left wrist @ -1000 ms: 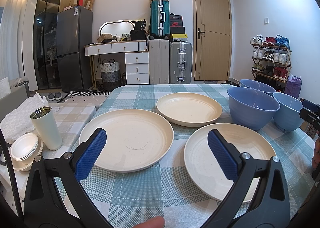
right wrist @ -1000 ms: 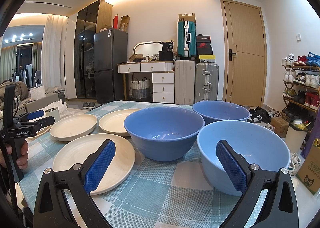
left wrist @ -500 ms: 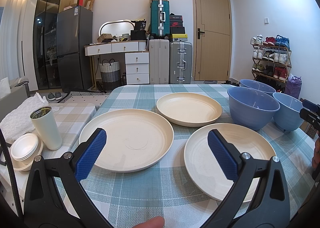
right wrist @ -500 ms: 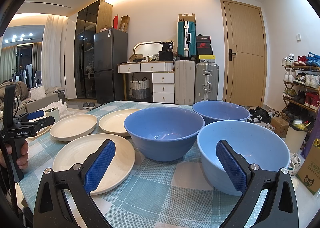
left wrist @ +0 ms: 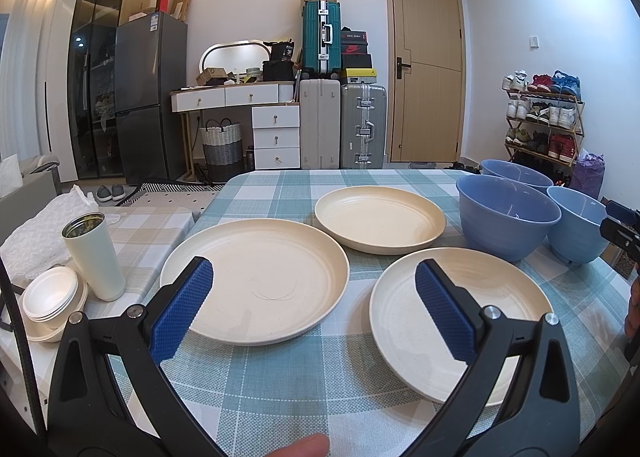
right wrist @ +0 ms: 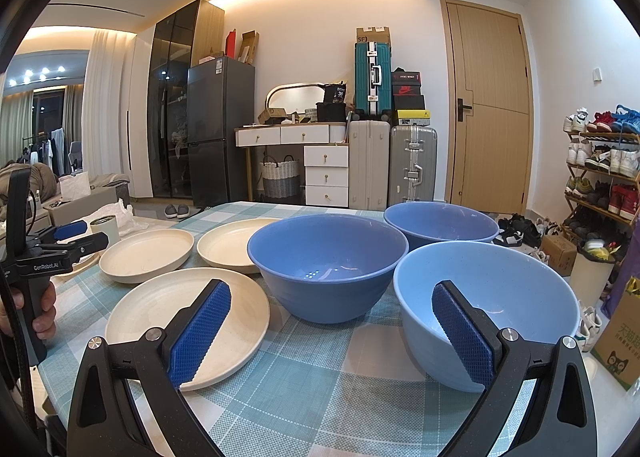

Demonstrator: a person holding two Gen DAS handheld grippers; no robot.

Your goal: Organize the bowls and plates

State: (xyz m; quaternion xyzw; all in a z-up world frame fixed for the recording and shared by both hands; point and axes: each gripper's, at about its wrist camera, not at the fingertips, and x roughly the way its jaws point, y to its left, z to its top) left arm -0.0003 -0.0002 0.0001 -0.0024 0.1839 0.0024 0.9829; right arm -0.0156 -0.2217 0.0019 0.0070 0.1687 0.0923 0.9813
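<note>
Three cream plates lie apart on the checked tablecloth: a left plate (left wrist: pixel 256 281), a far plate (left wrist: pixel 380 219) and a near right plate (left wrist: pixel 448 317). Three blue bowls stand upright to the right: a darker one (right wrist: pixel 328 261), a far one (right wrist: pixel 440 219) and a light blue one (right wrist: pixel 492 297). My left gripper (left wrist: pixel 314 309) is open and empty, hovering over the near edge between the two near plates. My right gripper (right wrist: pixel 330 331) is open and empty, hovering in front of the darker and light blue bowls.
A white tumbler (left wrist: pixel 94 255) and stacked white small bowls (left wrist: pixel 50 297) sit on a lower side surface left of the table (left wrist: pixel 280 389). The table's right edge runs just past the light blue bowl. Suitcases, drawers and a shoe rack stand far behind.
</note>
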